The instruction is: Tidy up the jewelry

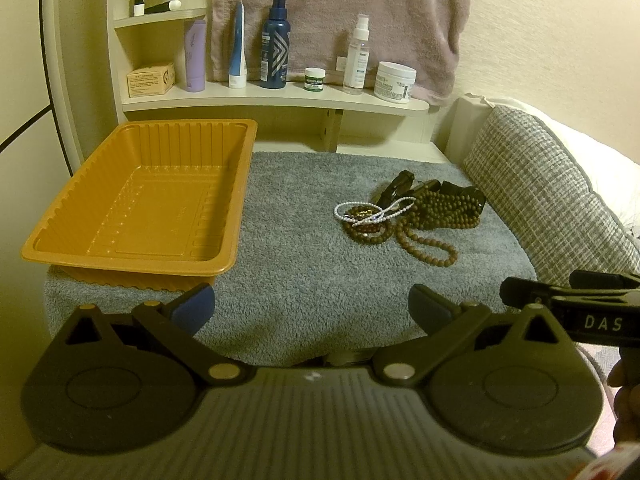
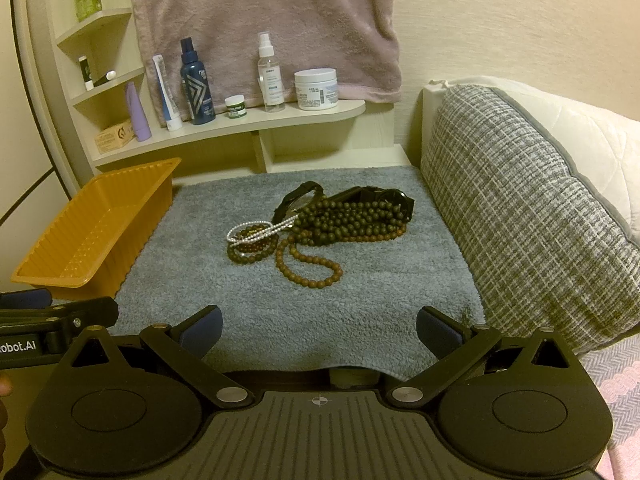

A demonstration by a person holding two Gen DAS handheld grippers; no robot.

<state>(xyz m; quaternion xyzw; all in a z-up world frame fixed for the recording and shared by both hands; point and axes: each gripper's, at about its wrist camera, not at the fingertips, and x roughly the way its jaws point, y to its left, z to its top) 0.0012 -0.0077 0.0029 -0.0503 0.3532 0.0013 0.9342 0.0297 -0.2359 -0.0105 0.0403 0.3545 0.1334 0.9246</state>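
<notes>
Jewelry (image 2: 320, 224) lies heaped right of the empty orange tray (image 1: 132, 256), so both grippers, left (image 1: 312, 308) and right (image 2: 320, 332), wait near, jaws apart.

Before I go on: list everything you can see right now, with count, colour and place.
tray: 1, orange, empty, left on mat
mat: 1, grey, under everything
bead strands: tangled heap, brown and dark, count unclear, mid-mat
pearl strand: 1, white, on the heap's left
watches: seemingly 2, black, behind the beads
bottles: 3 on the main shelf; navy, clear, lilac
tube: 1, white-blue, same shelf
jars: 2, white large, green-labelled small
box: 1, tan, shelf's left end
towel: 1, pink, hanging behind
cushion: 1, grey check, right
left gripper: open, empty
right gripper: open, empty
</notes>
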